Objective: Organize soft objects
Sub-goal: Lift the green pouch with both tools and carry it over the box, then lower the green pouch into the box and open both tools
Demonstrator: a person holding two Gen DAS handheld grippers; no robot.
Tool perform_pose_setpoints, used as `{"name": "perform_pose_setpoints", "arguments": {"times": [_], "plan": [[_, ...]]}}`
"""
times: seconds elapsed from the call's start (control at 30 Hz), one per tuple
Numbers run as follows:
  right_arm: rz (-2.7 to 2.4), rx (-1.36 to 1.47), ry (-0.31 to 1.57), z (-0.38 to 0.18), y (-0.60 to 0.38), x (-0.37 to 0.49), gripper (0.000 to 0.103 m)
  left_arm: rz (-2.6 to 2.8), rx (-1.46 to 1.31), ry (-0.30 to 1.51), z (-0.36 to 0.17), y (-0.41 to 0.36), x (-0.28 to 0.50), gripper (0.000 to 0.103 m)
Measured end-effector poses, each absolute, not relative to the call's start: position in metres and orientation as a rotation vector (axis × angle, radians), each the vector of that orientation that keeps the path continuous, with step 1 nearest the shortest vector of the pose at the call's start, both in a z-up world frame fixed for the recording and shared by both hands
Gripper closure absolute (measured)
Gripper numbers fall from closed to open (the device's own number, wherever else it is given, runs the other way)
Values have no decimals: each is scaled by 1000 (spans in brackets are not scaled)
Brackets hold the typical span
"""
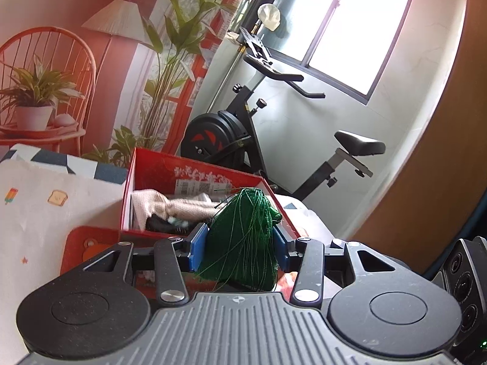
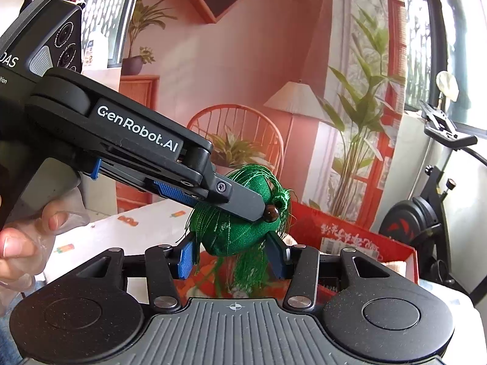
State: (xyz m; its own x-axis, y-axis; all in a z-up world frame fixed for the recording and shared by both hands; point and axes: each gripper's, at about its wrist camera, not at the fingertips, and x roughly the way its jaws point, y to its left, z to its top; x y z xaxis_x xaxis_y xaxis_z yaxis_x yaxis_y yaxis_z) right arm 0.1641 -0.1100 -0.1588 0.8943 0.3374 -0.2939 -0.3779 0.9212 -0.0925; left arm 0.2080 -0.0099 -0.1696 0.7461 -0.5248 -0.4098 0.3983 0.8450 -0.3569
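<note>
A green fabric sachet (image 1: 243,234) with loose green tassel threads hangs in the air between both grippers. My left gripper (image 1: 239,243) is shut on it, blue pads (image 1: 197,248) pressing its sides. In the right wrist view the same sachet (image 2: 240,237), with a brown bead (image 2: 271,213) on top, sits between the pads of my right gripper (image 2: 232,254), which is shut on it lower down. There my left gripper (image 2: 243,202) reaches in from the left and clamps the sachet's top. Behind it stands an open red box (image 1: 194,176) holding beige cloth (image 1: 182,206) and a dark item.
The red box (image 2: 350,231) rests on a white tablecloth (image 1: 45,213) with small prints, its red lid (image 1: 88,243) beside it. An exercise bike (image 1: 243,140) stands behind the box near a window. A person's hand (image 2: 27,237) grips the left device.
</note>
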Motion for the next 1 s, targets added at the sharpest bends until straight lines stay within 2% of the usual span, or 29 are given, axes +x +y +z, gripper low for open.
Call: {"name": "perform_pose_setpoints", "arguments": {"times": [0.4,0.7,1.0], "plan": [[365,-130,204,-149,-143,256,59,-438,-229,487,-151,-28,290,55],[360,-89,287,-170,-169,329,58,-397,-197,538,-172,-52,352,55],[281,-95,424,-197,-169,369,57,-381,-176,615,-197,-59,382,54]]}}
